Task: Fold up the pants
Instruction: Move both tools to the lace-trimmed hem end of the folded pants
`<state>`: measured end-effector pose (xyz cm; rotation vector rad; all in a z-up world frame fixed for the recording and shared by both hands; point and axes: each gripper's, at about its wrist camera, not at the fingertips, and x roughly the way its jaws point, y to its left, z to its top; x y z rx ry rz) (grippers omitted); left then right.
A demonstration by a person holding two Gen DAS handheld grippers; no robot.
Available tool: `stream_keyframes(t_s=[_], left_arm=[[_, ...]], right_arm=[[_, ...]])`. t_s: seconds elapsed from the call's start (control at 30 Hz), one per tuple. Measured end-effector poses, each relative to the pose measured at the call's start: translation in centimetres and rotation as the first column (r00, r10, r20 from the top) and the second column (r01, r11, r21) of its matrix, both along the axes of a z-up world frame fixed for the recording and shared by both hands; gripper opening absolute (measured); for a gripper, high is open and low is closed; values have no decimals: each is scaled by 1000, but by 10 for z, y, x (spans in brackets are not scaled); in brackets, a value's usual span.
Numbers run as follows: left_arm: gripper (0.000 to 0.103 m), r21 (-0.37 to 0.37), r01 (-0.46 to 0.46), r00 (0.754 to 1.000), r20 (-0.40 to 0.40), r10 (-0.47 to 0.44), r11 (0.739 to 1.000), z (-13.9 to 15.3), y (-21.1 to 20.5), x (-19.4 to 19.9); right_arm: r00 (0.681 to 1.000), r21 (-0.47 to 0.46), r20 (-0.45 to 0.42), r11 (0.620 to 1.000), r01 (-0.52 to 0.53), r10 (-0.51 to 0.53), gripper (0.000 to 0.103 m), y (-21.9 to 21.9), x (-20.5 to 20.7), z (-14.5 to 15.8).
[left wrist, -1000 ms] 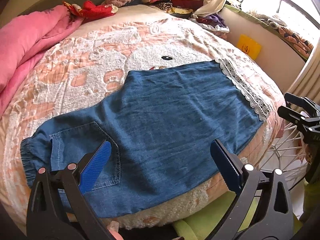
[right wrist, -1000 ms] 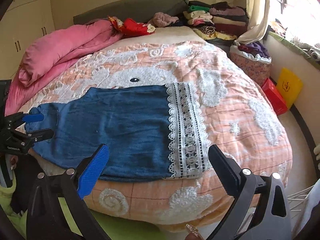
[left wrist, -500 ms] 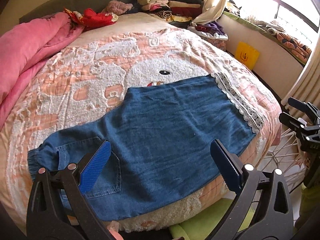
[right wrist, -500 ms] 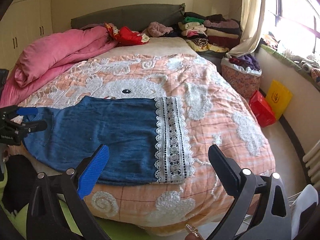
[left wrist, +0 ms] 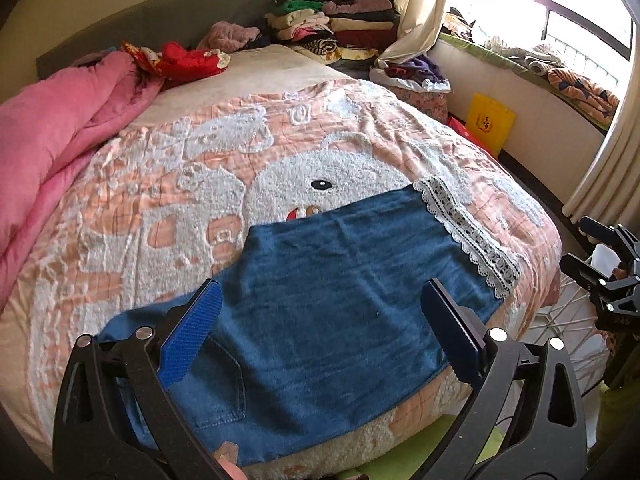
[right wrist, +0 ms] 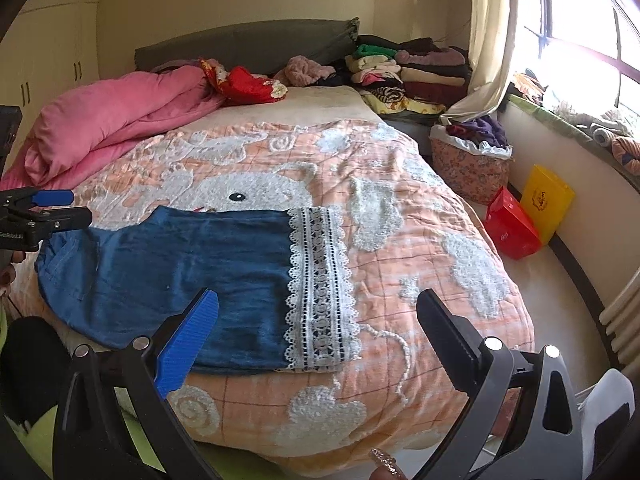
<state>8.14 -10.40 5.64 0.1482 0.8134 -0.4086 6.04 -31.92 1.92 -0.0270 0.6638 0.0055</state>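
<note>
Two hand-held grippers, left [left wrist: 320,328] and right [right wrist: 316,332], both agape, empty; one pants [left wrist: 332,292].

Bedspread [right wrist: 420,236] right of pants [right wrist: 192,264] lies bare

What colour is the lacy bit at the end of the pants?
The lace trim is white with dark gaps showing through; the right wrist view shows it best.

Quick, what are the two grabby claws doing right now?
Left gripper: open, holding nothing, above the blue pants.
Right gripper: open, holding nothing, over the pants' lace hem.
</note>
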Motion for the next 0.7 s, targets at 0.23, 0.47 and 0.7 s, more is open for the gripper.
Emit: stream_keyframes(t_s=[0.23,0.47,0.7], left_arm=[[93,26,28,1000,3,-28,999,1,-20,4],[93,44,57,998,-3,-57,997,-3,-39,9],[93,59,87,996,-13,-86,994,-9,-58,18]], right_arm=[[999,23,18,999,32,-32,98,-17,-3,4],[998,36,18,998,58,-59,98,-31,-5,0],[997,55,6,996,75,-75,98,-42,-3,-8]])
